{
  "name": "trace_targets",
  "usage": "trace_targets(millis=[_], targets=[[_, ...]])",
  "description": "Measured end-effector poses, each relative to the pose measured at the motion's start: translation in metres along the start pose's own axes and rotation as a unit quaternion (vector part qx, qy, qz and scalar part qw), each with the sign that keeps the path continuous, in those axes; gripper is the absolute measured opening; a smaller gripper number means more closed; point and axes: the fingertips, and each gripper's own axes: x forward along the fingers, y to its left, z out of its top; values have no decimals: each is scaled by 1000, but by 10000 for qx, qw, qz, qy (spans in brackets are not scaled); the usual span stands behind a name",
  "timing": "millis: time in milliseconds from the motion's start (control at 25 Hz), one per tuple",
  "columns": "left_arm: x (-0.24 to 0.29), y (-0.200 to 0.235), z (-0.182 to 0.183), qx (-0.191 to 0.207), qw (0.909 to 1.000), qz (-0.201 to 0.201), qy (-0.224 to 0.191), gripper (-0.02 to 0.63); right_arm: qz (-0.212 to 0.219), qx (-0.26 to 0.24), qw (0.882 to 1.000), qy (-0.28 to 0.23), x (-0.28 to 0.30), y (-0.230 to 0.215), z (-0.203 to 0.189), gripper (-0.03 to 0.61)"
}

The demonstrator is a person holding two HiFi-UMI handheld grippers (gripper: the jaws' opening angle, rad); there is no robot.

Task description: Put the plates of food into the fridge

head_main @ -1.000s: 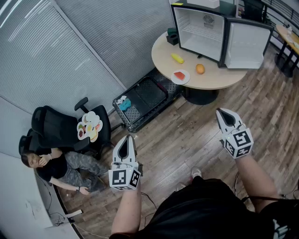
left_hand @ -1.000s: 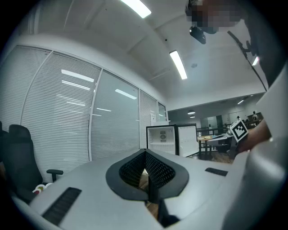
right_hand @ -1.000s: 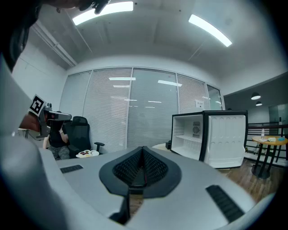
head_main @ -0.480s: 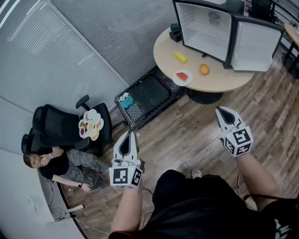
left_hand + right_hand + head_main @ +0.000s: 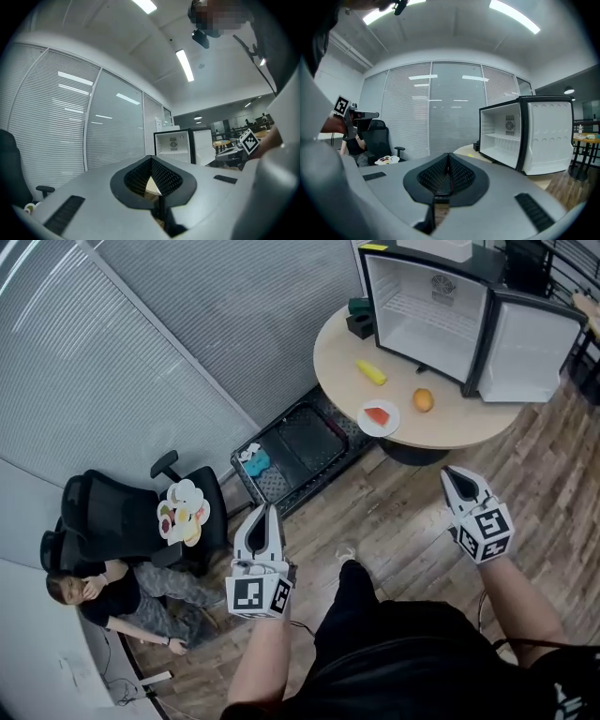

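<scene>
Nearest, the left gripper [image 5: 268,515] and right gripper [image 5: 452,474] hang empty, fingers pressed together on nothing — merely carried, I'd guess. Left, one plate of food [image 5: 183,512] sits on a chair [image 5: 108,512]; farther, a second plate [image 5: 379,416] waits on the desk [image 5: 337,352] before the fridge [image 5: 422,320] — door wide for loading.

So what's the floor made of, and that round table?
The floor looks like wood planks, maybe laminate: brown streaky boards with seams. The round table top looks like smooth pale laminate or wood: plain matte beige, no grain showing, so I can't be sure.
</scene>
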Motion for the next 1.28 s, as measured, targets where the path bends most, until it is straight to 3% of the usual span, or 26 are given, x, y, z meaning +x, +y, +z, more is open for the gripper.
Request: trace_targets(millis=[280,760,1080,1280], targets=[[88,54,-1,-55,9988,-478,-118,5,-280,4,9995,134,68,-6,10,5],[228,147,-10,-17,9898,-1427,43,5,-1039,570,9915,546,194,1,3,5],[295,155,-12,-57,9786,-2054,-63,5,-1505,1020,9803,775,223,-6,-14,5],[311,147,-5,32,9728,-2310,-168,5,-1637,1684,9671,977,230,-7,-48,5]])
